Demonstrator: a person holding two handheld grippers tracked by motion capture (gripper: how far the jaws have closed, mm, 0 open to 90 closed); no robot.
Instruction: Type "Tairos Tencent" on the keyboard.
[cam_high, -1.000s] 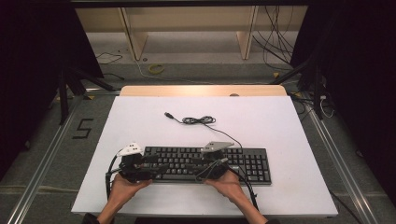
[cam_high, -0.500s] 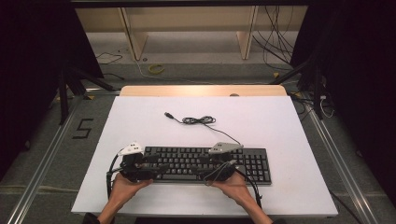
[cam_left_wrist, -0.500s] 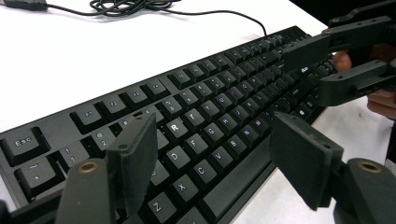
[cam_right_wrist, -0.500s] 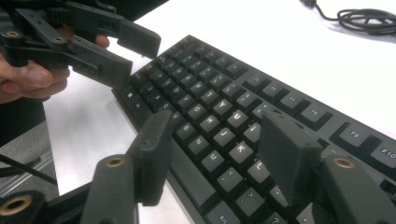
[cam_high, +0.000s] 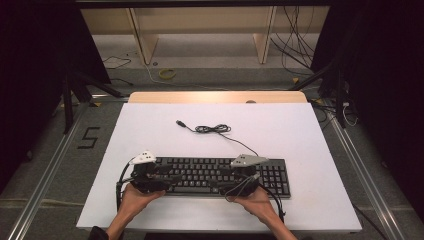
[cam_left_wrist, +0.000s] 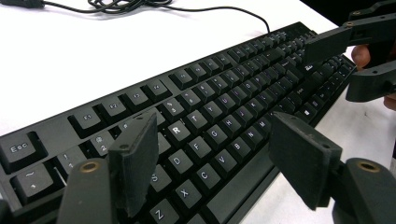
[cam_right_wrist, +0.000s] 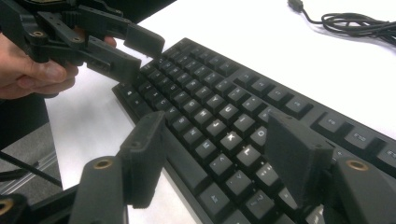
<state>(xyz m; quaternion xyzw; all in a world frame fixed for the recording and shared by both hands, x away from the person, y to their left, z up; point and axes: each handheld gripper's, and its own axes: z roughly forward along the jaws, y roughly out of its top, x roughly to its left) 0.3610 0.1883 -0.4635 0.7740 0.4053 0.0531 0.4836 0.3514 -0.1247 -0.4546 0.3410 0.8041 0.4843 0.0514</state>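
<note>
A black keyboard (cam_high: 215, 174) lies along the near part of the white table (cam_high: 300, 135). Its cable (cam_high: 213, 129) is coiled farther back and ends in a free plug (cam_high: 179, 122). My left gripper (cam_high: 167, 178) hovers over the keyboard's left end, open; in the left gripper view its jaws (cam_left_wrist: 215, 140) straddle the letter keys (cam_left_wrist: 176, 129). My right gripper (cam_high: 221, 183) is over the keyboard's middle front, also open (cam_right_wrist: 217, 135), with keys (cam_right_wrist: 231, 139) between its jaws. The two grippers face each other: the right gripper (cam_left_wrist: 355, 60) and the left gripper (cam_right_wrist: 123, 49) each appear in the other's view.
A wooden strip (cam_high: 215, 97) runs along the table's far edge. Beyond it stand shelf legs (cam_high: 140, 40) and floor cables (cam_high: 167, 74). Metal rails (cam_high: 45, 185) flank the table, with a "5" mark (cam_high: 89, 137) on the floor at left.
My right gripper has slid a little to the right along the keyboard. The left gripper and the keyboard have stayed put.
</note>
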